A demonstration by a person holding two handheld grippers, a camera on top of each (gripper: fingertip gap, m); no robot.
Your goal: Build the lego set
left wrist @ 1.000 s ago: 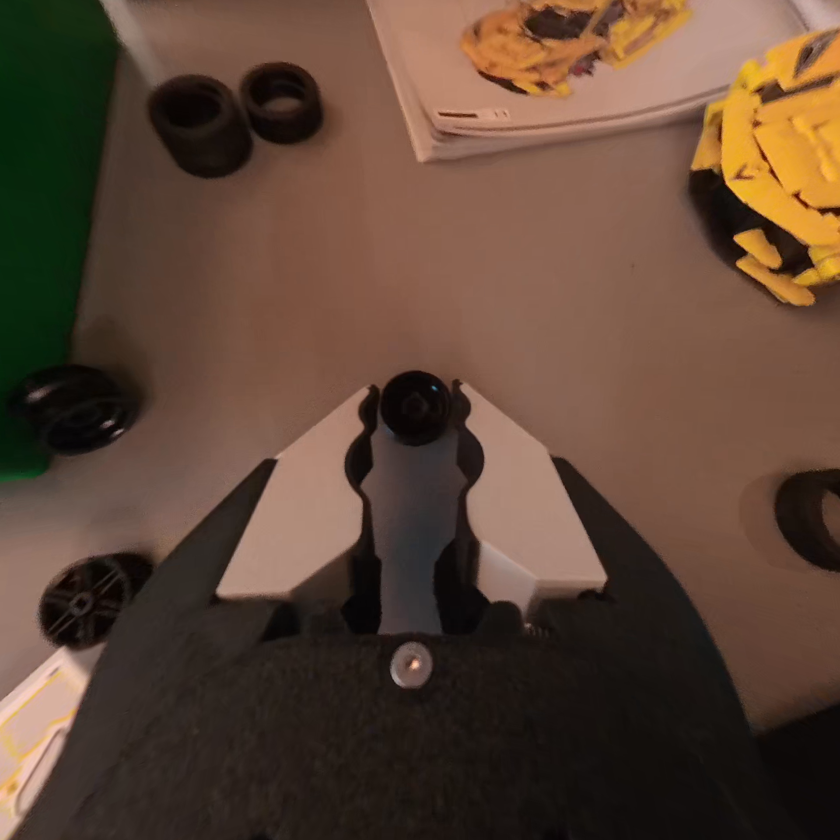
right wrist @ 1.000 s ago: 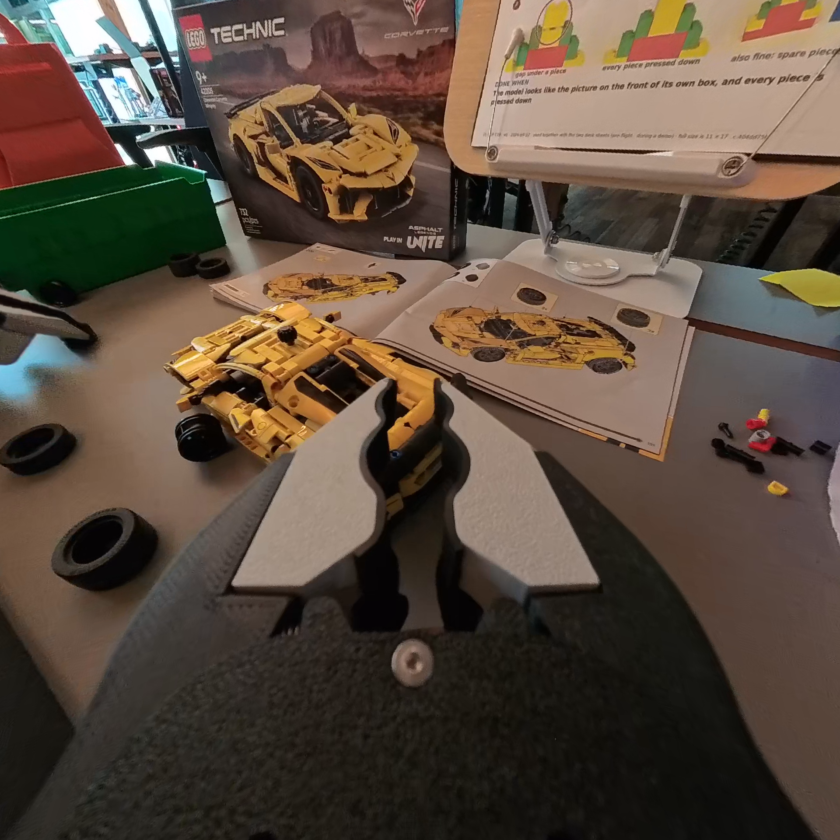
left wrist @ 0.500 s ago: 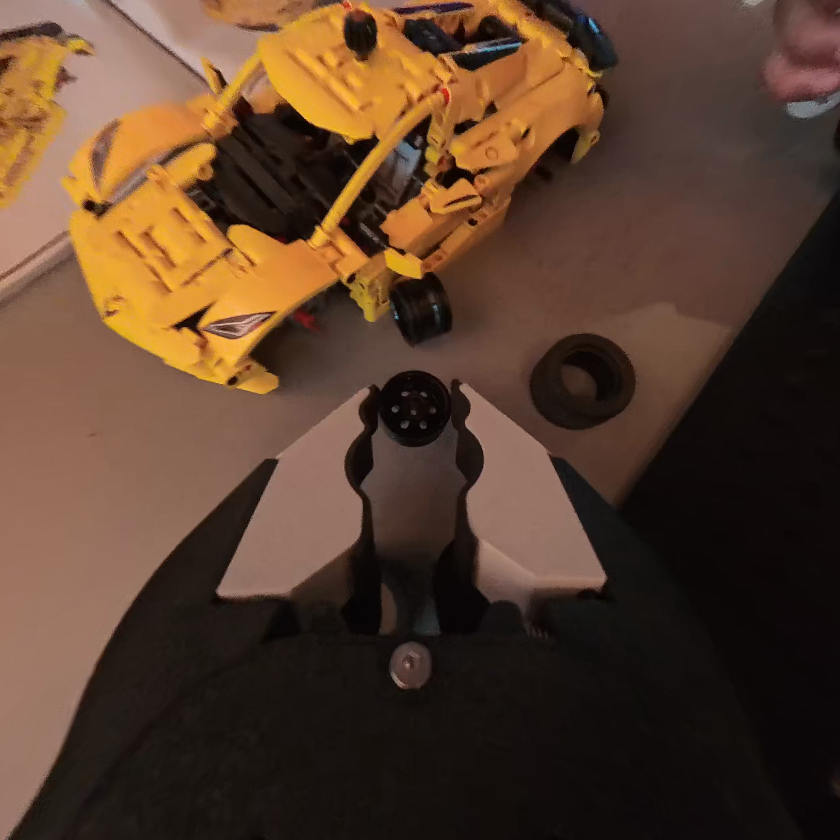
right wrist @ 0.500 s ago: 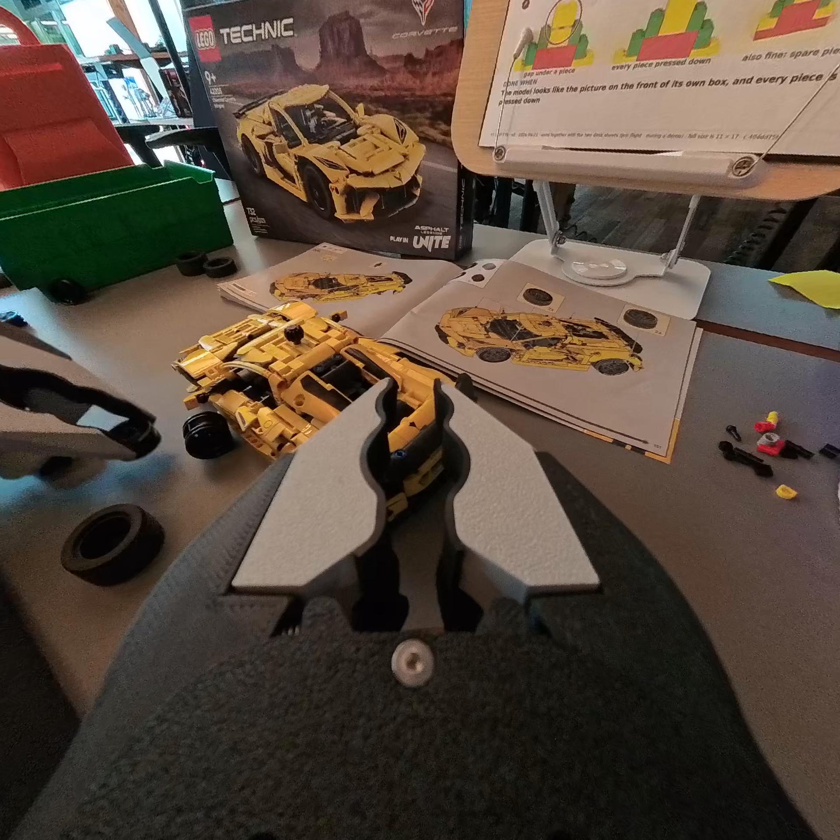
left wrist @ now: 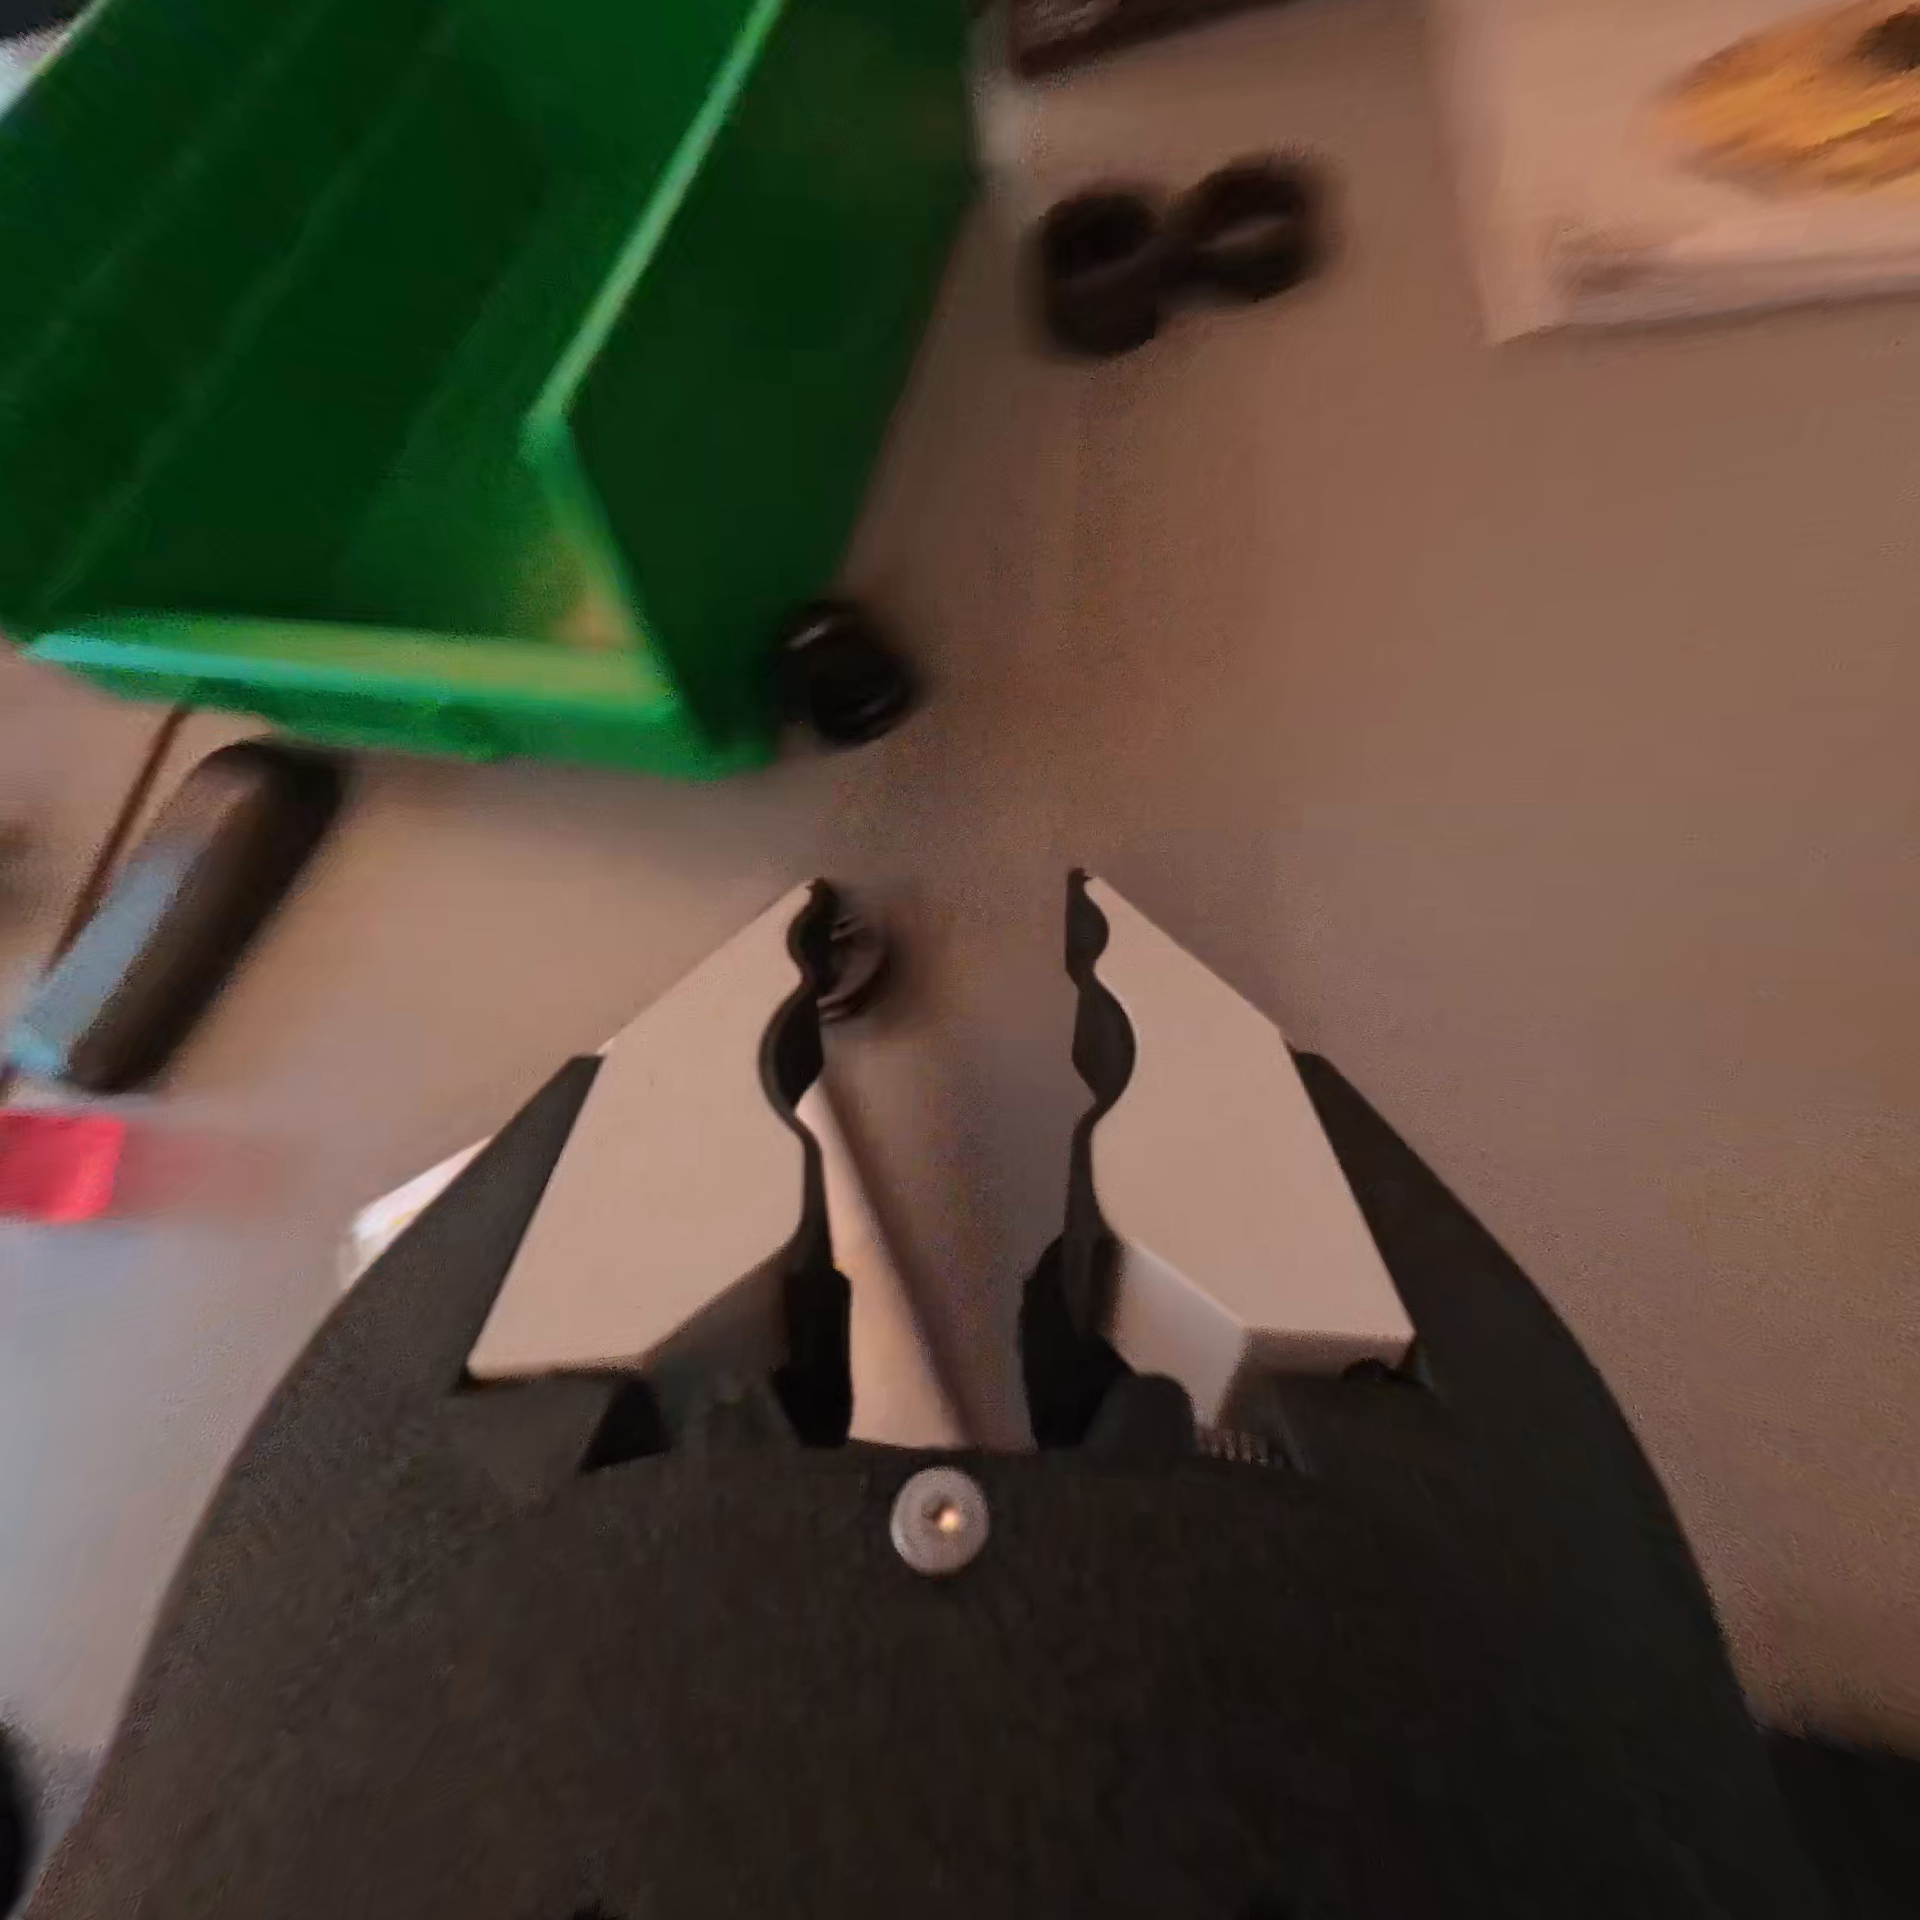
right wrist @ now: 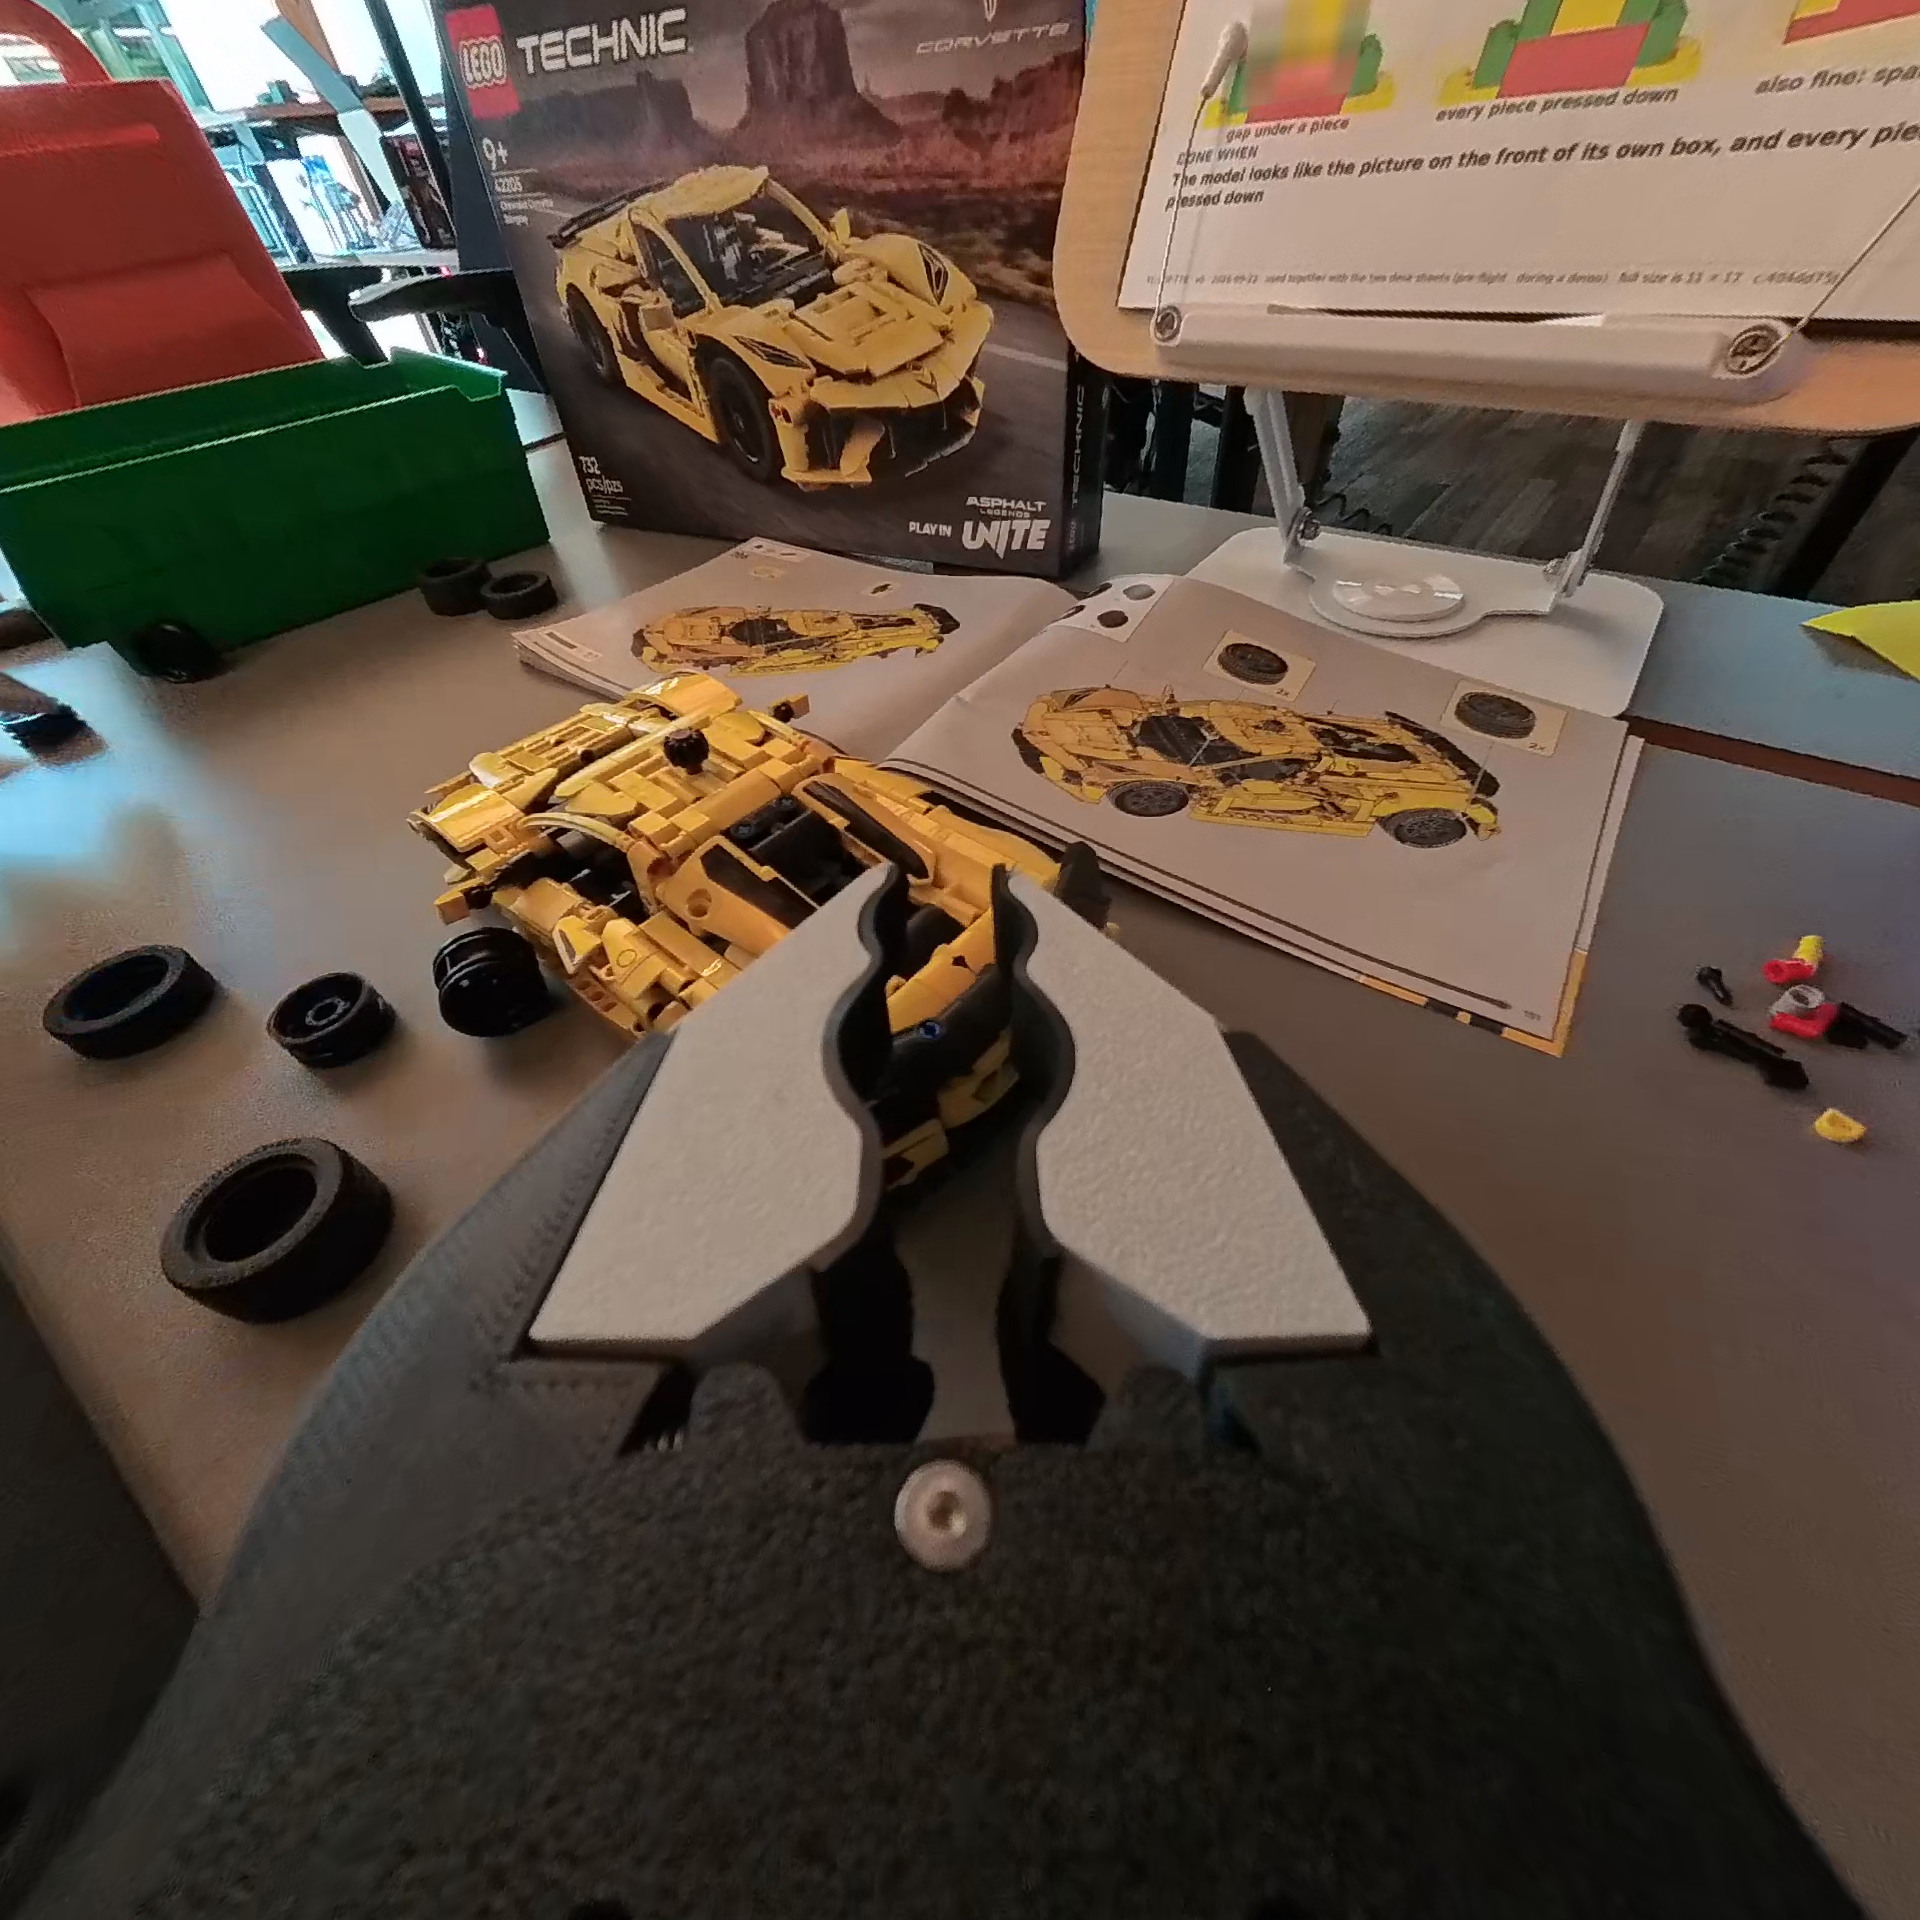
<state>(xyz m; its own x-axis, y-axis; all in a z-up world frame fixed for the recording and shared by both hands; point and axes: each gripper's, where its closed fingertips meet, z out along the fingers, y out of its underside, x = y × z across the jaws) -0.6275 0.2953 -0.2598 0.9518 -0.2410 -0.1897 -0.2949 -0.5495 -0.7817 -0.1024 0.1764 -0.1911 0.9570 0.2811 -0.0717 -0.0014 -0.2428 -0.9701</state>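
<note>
Resting on the grey bench (right wrist: 1558, 1299), the yellow lego car (right wrist: 707, 862) lies beside the open instruction booklet (right wrist: 1299, 810). The right gripper (right wrist: 940, 894) pinches the car's rear bodywork. The left gripper (left wrist: 945, 894) is spread, holding nothing, near the green bin (left wrist: 364, 364). A loose black rim (right wrist: 330, 1018) lies between two tyres (right wrist: 275, 1226).

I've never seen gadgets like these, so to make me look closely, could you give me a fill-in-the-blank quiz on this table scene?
1. The right gripper is clamped on the ___ toy car.
2. The left gripper has its jaws ___.
3. The plastic bin behind the car is ___ in colour.
Missing words: yellow; open; green.
</note>
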